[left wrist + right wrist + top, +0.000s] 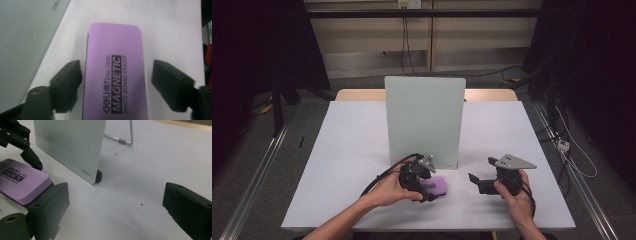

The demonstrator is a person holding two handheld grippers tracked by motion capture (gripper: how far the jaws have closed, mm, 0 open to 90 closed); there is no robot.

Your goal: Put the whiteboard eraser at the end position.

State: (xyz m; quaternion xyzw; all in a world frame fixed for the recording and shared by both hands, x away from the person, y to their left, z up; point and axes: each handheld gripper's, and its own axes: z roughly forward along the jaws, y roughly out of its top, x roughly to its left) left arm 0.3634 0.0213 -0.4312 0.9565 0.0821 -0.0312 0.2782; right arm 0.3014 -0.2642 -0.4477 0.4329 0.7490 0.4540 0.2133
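So the purple magnetic whiteboard eraser [115, 72] is lying flat on the white worktop [352, 150], label side up, just in front of the small upright whiteboard [424, 120], near its lower left corner in the high view. The left gripper [432, 186] is right over it, and in the left gripper view you can see the fingers [66, 85] straddling the eraser on both long sides. They're released: there's a visible strip of worktop between the far-side finger and the eraser's edge, and the other finger sits just beside the eraser without clearly pressing on it. The eraser is between them but not grasped.

The right gripper [477, 181] is off to the right of the eraser, well apart from it, held low over bare worktop by the person's right hand [514, 197]. Its fingers [50, 205] are spread wide with nothing between them. From the right gripper view, the whiteboard's corner foot [99, 176] rests on the worktop and a wire stand [125, 137] props the board from behind. A few dark specks dot the worktop there.
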